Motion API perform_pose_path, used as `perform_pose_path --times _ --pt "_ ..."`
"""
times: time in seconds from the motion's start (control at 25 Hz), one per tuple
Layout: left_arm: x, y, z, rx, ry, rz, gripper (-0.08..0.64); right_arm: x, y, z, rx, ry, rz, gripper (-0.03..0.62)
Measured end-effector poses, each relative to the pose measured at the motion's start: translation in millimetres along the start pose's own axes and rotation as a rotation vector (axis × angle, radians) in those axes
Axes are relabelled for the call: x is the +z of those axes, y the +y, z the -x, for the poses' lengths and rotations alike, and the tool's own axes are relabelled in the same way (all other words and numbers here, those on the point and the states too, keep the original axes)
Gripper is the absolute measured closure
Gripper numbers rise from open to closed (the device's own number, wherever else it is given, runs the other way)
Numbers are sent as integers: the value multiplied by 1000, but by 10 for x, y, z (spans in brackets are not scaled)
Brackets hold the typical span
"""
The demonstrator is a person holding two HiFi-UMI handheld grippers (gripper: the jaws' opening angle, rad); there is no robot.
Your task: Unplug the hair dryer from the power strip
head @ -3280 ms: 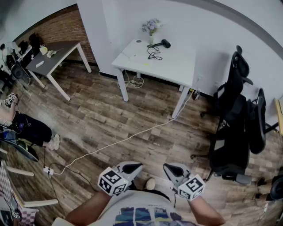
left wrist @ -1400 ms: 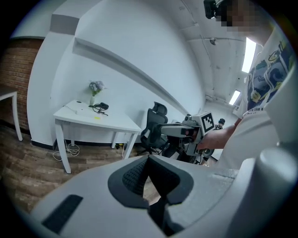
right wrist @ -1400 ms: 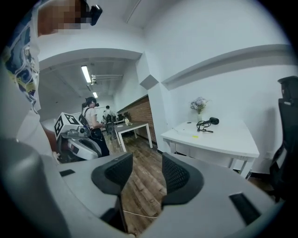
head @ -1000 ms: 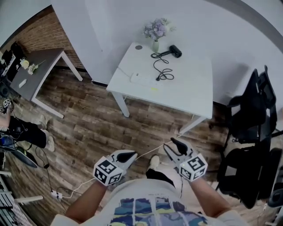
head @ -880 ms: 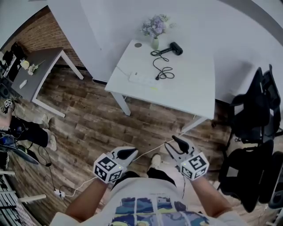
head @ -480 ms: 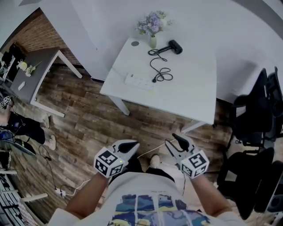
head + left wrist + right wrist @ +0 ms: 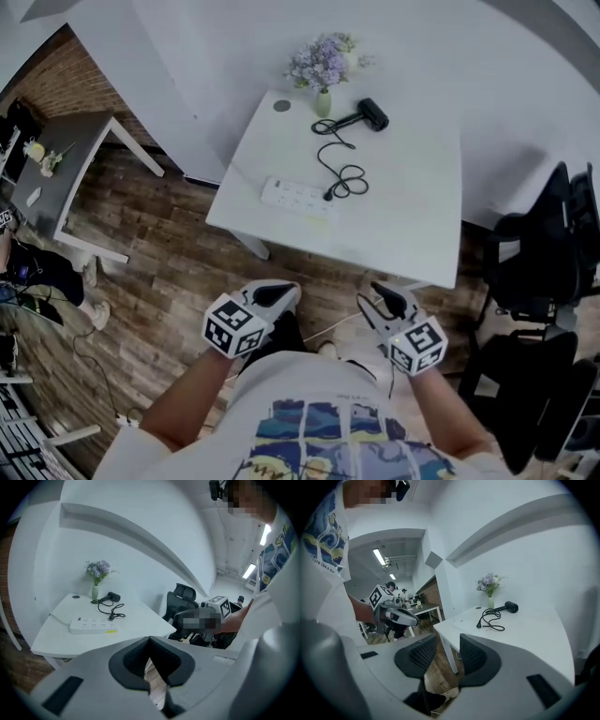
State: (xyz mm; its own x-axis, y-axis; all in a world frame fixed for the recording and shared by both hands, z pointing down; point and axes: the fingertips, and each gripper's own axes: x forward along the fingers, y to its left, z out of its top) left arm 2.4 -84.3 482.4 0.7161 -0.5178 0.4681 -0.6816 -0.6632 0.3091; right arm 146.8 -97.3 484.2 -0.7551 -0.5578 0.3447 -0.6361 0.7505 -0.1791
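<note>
A black hair dryer [image 7: 373, 112] lies at the back of the white table [image 7: 412, 225], next to a vase of flowers [image 7: 322, 70]. Its black cord [image 7: 347, 178] coils forward, and its plug [image 7: 328, 196] sits in the right end of the white power strip [image 7: 291, 195]. Both grippers hang in the air in front of the table's near edge, well short of the strip. My left gripper [image 7: 274, 294] is shut on nothing. My right gripper [image 7: 385, 298] is open with its jaws closing on nothing. The left gripper view shows the strip [image 7: 91, 625] and the dryer [image 7: 112, 596].
Black office chairs [image 7: 539, 281] stand to the right of the table. A grey desk [image 7: 70, 159] and a brick wall are at the left, where a person [image 7: 37, 267] sits. A white cable [image 7: 333, 323] runs across the wooden floor under my grippers.
The table has come much closer in the head view. Both grippers have moved forward towards its near edge and stay side by side.
</note>
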Motion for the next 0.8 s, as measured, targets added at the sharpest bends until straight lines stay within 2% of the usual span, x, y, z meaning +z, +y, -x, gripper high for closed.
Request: perform_pose_path --times 0.36,0.64,0.8 --pt "267 1102 -390 -22 43 -13 558 192 -510 -885 -50 73 -3 423" --pt "275 1813 -666 -27 86 -7 558 231 -830 -1529 -86 127 -7 422" --pt "239 2140 -796 -41 120 -38 558 212 -1008 -1838 -121 160 -31 422"
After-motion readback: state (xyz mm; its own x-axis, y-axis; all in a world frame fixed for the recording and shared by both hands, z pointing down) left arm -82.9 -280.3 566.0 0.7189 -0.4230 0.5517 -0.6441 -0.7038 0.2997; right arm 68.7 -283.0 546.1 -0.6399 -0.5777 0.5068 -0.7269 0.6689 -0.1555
